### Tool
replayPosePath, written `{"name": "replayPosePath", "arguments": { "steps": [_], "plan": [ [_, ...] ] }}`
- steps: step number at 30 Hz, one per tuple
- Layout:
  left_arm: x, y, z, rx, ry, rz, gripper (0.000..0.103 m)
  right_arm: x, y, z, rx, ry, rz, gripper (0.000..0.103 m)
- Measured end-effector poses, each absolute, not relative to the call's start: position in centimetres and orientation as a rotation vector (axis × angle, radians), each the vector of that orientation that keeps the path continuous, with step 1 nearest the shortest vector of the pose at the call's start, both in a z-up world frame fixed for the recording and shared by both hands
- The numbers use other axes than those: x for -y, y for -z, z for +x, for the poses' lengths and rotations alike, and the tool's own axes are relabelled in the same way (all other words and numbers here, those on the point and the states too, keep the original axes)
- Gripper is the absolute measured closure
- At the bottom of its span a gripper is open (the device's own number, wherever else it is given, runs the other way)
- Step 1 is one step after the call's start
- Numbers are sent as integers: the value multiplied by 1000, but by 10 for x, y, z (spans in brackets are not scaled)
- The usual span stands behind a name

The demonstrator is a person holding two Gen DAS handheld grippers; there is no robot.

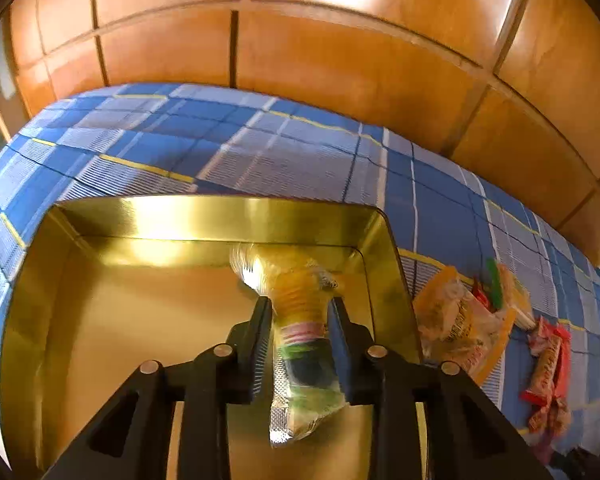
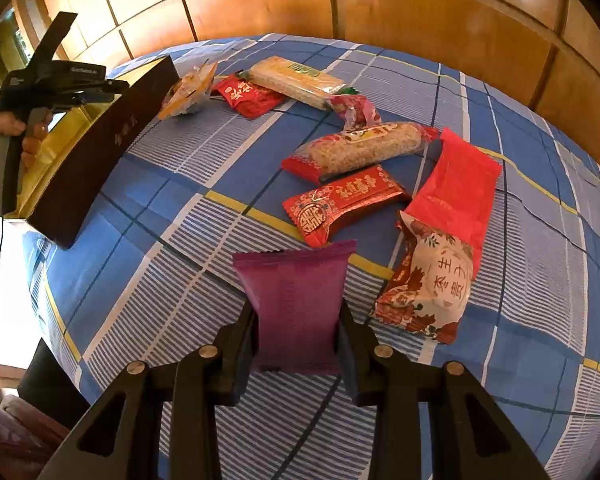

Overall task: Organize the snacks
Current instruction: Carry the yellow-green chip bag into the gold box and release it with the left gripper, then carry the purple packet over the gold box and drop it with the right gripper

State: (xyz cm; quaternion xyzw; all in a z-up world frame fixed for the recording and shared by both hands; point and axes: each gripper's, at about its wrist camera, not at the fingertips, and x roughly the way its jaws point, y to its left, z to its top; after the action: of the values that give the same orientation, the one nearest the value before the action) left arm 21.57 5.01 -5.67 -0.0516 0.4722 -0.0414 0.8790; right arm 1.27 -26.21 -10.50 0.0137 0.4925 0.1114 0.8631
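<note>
left tool (image 1: 300, 312): slightly parted around clear-wrapped snack (image 1: 300, 344) over gold tin (image 1: 100, 320) | right tool (image 2: 298, 320): clamps purple packet (image 2: 296, 304)

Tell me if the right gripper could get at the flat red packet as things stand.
Probably not yet: the right gripper is shut on the purple packet. The flat red packet itself lies uncovered on top, its near end overlapping the white-and-red packet.

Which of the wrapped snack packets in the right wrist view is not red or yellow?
The purple foil packet, held between the right gripper fingers. The others lying on the blue checked cloth are red, yellow or white-and-red.
</note>
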Motion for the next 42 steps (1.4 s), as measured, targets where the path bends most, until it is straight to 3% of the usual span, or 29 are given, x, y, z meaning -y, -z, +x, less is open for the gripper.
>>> {"name": "replayPosePath", "arguments": {
  "steps": [1,12,28,42],
  "plan": [
    [-50,54,212,-972,77,-103,65,263,105,13,-1031,-233,34,66],
    [-50,1,121,-764,-29,-39,58,260,105,6,-1005,-205,24,66],
    [-74,-21,33,-665,-121,-37,52,195,94,15,-993,-297,-37,68],
    [-92,-32,14,-624,-161,-32,49,125,18,46,-835,-467,-42,68]
  ]
}}
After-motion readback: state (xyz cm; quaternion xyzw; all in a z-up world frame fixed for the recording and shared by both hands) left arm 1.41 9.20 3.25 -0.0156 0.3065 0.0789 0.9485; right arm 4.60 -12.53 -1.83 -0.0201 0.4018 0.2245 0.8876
